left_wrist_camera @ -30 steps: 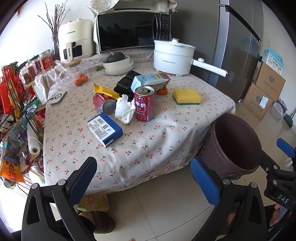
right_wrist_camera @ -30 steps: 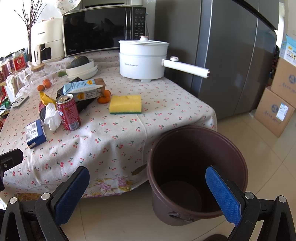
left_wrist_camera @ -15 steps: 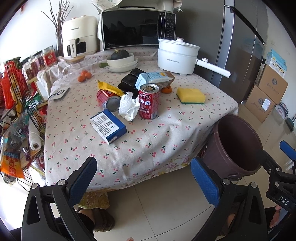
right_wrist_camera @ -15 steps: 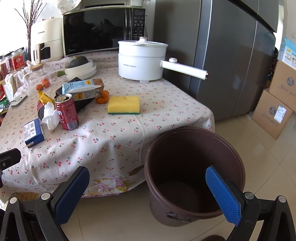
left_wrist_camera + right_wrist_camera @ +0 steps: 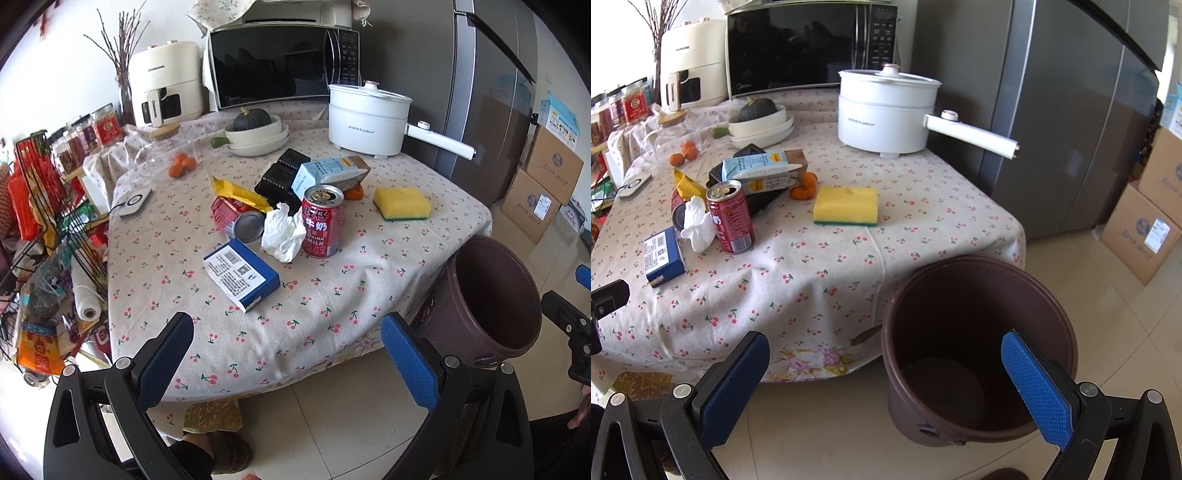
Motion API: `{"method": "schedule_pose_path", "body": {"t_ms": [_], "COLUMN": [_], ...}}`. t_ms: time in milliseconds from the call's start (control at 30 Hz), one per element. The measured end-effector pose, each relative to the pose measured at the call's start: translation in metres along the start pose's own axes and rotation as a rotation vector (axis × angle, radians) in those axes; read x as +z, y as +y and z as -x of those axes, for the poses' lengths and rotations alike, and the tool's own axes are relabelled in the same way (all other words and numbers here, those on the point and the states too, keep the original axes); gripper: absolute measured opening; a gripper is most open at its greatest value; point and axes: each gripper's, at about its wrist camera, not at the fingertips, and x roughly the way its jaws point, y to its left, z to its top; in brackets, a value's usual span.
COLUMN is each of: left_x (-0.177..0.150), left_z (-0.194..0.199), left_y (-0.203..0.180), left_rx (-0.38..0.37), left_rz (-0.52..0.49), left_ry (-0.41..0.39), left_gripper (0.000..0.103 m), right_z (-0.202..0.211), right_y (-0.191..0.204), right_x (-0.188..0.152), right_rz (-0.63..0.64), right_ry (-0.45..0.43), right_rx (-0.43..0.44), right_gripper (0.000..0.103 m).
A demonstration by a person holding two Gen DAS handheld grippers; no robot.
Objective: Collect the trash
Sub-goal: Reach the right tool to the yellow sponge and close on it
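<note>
Presently, findings as follows.
Left gripper (image 5: 286, 350): fingers spread wide, holding nothing; it hangs off the table's near edge, aimed at the litter.
Right gripper (image 5: 882, 373): fingers spread, empty; it hangs above the floor with the bin between its fingers in view.
Nearest trash: blue box (image 5: 241, 274), lying flat straight ahead of the left gripper, long axis slanting from far-left to near-right.
Further trash: crumpled tissue (image 5: 282, 233) touching the red can (image 5: 322, 226), which stands upright; a second can on its side and a yellow wrapper just behind, apparently touching.
Bin (image 5: 979, 354): brown, open, seemingly empty, on the floor beside the table's right corner.
Nearer hand: left for the litter, right for the bin.
Table (image 5: 332, 295): cherry-print cloth.
</note>
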Motion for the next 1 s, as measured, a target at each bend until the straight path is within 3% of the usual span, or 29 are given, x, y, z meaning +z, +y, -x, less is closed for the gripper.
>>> {"method": "schedule_pose_path", "body": {"t_ms": [367,533,733,800,1000], "left_x": [0.062,0.082,0.090,0.093,0.074], "left_z": [-0.020,-0.055,-0.106,-0.124,-0.166], "left_y": [0.037,0.070,0.106,0.107,0.104], "left_rx": [0.017,-0.059,-0.153,-0.147,-0.135], "left_rz": [0.001,0.105,0.266,0.269,0.286], "left_ry": [0.030,0.112,0.181,0.222,0.407], "left_gripper": [0.102,0.102,0.098,0.090,0.089], "right_z": [-0.032,-0.057,-0.097,-0.112,-0.151], "right_y": [-0.005,0.005,0.002,-0.002,-0.006], "right_x": [0.063,0.091,0.117,0.117,0.125], "right_rz": [-0.030,0.013,-0.036,-0.077,-0.140], "right_ry": [0.096,0.129,0.186,0.229,0.319], "right_rx": [0.124,0.134,0.159,0.165,0.188], "right_gripper": [0.103,0.103,0.103,0.103,0.103]}}
